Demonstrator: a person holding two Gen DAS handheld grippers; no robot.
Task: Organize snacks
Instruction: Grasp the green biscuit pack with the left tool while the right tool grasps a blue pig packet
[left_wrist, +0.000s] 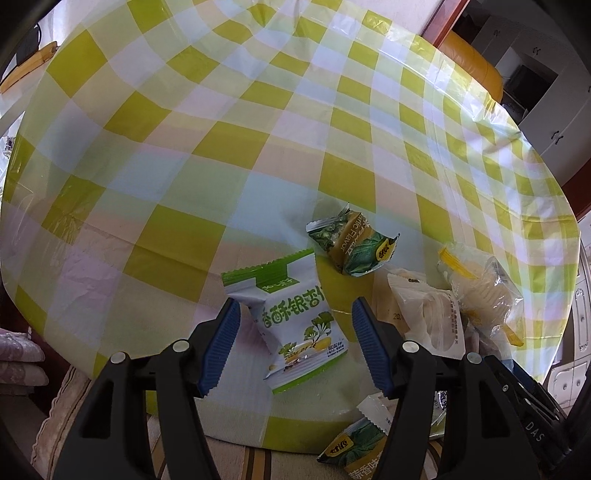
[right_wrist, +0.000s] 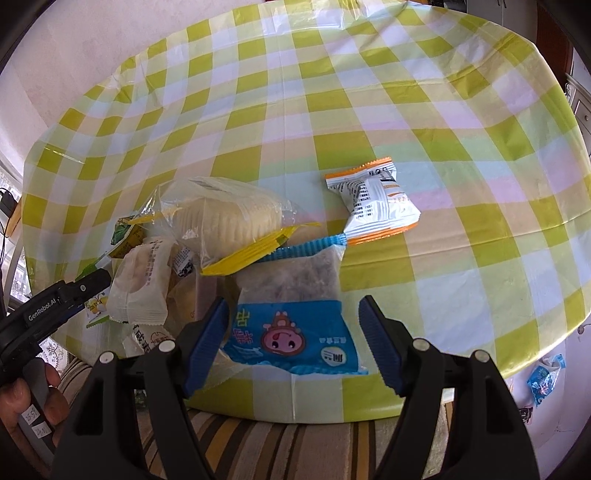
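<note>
In the left wrist view my left gripper (left_wrist: 293, 347) is open, its jaws either side of a white-and-green ginkgo snack pack (left_wrist: 295, 317) lying on the checked tablecloth (left_wrist: 184, 147). A green garlic-flavour pack (left_wrist: 351, 245) lies beyond it. White pastry packs (left_wrist: 428, 314) and a clear yellow-trimmed bag of biscuits (left_wrist: 480, 291) lie to the right. In the right wrist view my right gripper (right_wrist: 293, 347) is open over a blue pack with a cartoon pig (right_wrist: 291, 328). An orange-and-white pack (right_wrist: 373, 201) lies apart, farther out. The biscuit bag (right_wrist: 225, 218) tops a pile at left.
The left gripper's body (right_wrist: 55, 302) and the hand holding it show at the right wrist view's left edge. The table's near edge runs over a striped cushion (right_wrist: 277, 443). A green pack (left_wrist: 354, 450) hangs below the edge. A blue wrapper (right_wrist: 545, 376) lies on the floor at right.
</note>
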